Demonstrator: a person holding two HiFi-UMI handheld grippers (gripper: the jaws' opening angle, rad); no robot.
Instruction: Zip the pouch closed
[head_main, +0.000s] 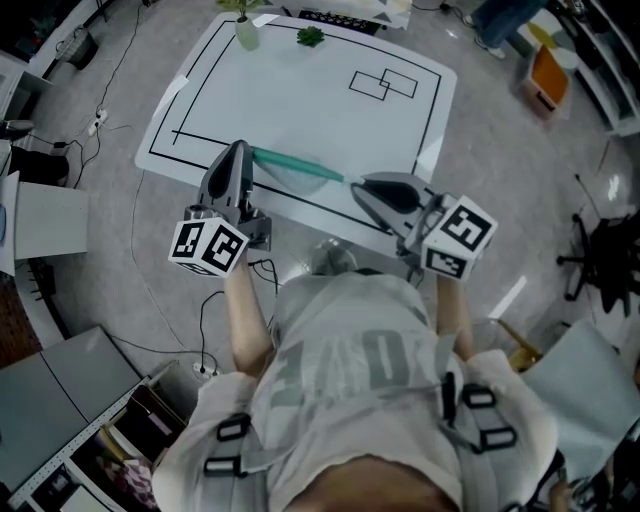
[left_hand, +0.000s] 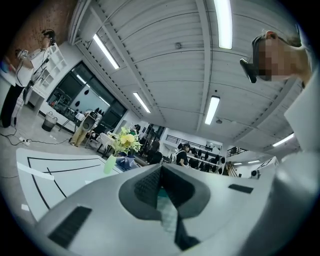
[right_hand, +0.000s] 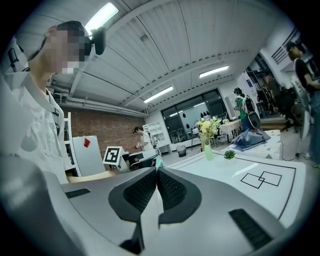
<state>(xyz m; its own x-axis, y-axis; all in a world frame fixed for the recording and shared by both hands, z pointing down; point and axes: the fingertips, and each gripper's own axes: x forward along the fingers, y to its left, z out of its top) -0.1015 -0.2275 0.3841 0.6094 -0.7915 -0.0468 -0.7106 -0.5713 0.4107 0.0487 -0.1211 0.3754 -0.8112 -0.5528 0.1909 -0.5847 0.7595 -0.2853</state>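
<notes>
A teal pouch (head_main: 296, 167) hangs stretched in a long narrow band between my two grippers, just above the near edge of the white table (head_main: 300, 90). My left gripper (head_main: 243, 152) holds its left end; in the left gripper view the jaws (left_hand: 161, 172) are shut with teal fabric (left_hand: 168, 214) pinched between the pads. My right gripper (head_main: 356, 184) holds the right end. In the right gripper view it (right_hand: 156, 172) is shut on a pale strip (right_hand: 150, 210), with a bit of teal pouch (right_hand: 158, 162) showing past the tips. The zipper itself is too small to make out.
At the table's far edge stand a green vase of flowers (head_main: 246, 30) and a small green plant (head_main: 310, 37). Two overlapping black rectangles (head_main: 385, 84) are drawn on the far right. Cables and boxes lie on the floor around the table. People stand in the background.
</notes>
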